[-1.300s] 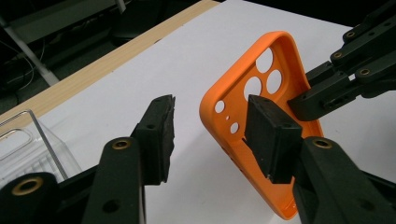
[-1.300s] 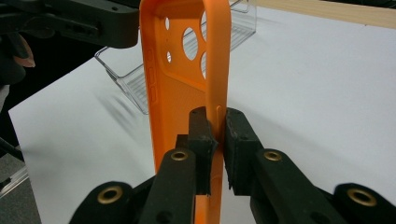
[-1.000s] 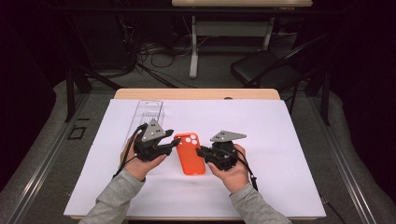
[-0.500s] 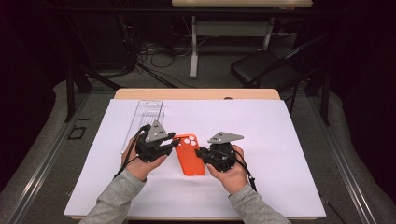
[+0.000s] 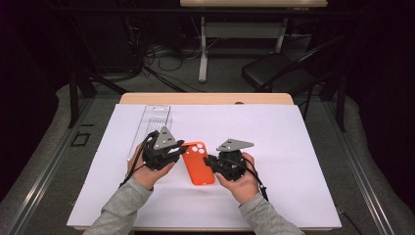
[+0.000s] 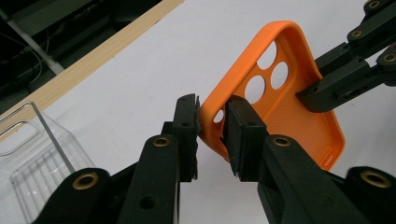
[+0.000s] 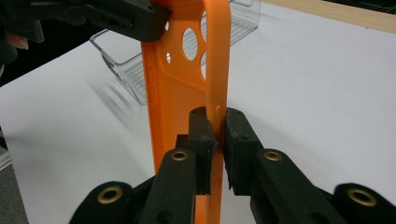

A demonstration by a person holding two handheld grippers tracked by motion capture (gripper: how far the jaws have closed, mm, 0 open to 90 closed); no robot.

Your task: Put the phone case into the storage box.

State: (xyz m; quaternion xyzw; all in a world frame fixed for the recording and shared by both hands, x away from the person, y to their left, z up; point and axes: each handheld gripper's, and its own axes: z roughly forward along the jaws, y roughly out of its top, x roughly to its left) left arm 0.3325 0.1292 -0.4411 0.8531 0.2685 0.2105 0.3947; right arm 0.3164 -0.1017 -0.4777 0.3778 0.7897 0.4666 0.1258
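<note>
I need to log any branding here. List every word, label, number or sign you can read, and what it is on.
No text can be read.
Orange phone case: a tiny line of print near its lower inside edge, too small and blurred to read.
Clear plastic box: no label to be seen.
White table cover: no print.
Grey plates on the two grippers: small dark marks, too small to read.

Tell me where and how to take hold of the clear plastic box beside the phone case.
Grip the clear plastic box by one thin long side wall, probably coming down from above with one jaw inside and one outside. It lies open side up on the white sheet, so the rim is free. The left gripper is nearest, but it is shut on the orange case.
</note>
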